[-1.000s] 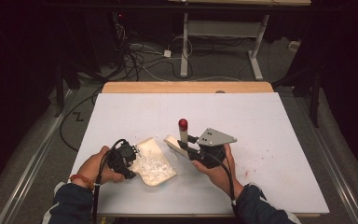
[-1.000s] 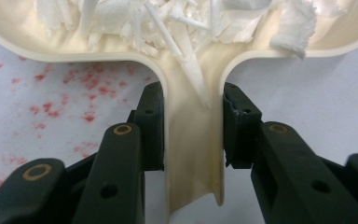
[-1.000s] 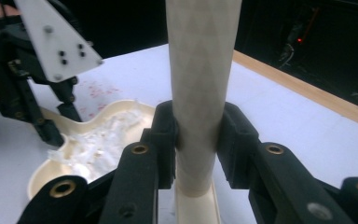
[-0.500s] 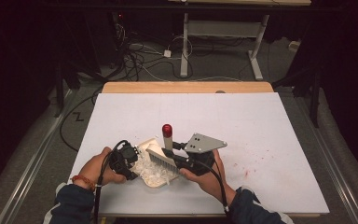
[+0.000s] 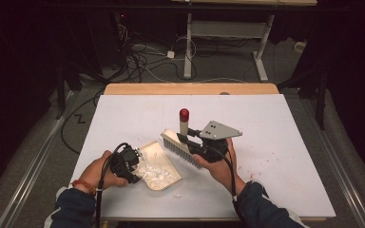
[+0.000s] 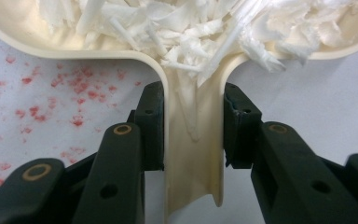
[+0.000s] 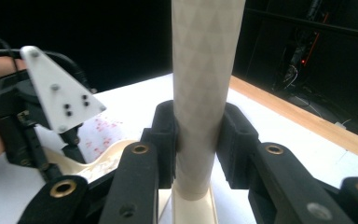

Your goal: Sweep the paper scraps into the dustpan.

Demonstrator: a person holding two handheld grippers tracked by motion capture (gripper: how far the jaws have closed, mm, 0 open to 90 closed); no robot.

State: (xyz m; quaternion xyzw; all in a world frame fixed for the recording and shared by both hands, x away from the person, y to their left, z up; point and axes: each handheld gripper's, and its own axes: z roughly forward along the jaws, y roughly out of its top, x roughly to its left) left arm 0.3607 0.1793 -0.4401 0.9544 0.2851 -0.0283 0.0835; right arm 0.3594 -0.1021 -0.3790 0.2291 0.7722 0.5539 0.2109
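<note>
Gripping the dustpan (image 6: 193, 154) handle, left gripper (image 6: 193, 126) fingers reveal shreds (image 6: 177, 28) at twelve o'clock; right gripper (image 7: 198, 135) fingers clamp the brush (image 5: 183, 142) handle (bristles cut off).

Both forearms reach in over the table's near edge. The left gripper (image 5: 132, 164) lies low by the near-left part, jaws clamped tight, the left hand (image 5: 100, 170) wrapped around its body. The right gripper (image 5: 190, 140) is raised near the middle, jaws also clamped, in the right hand (image 5: 218, 164).
</note>
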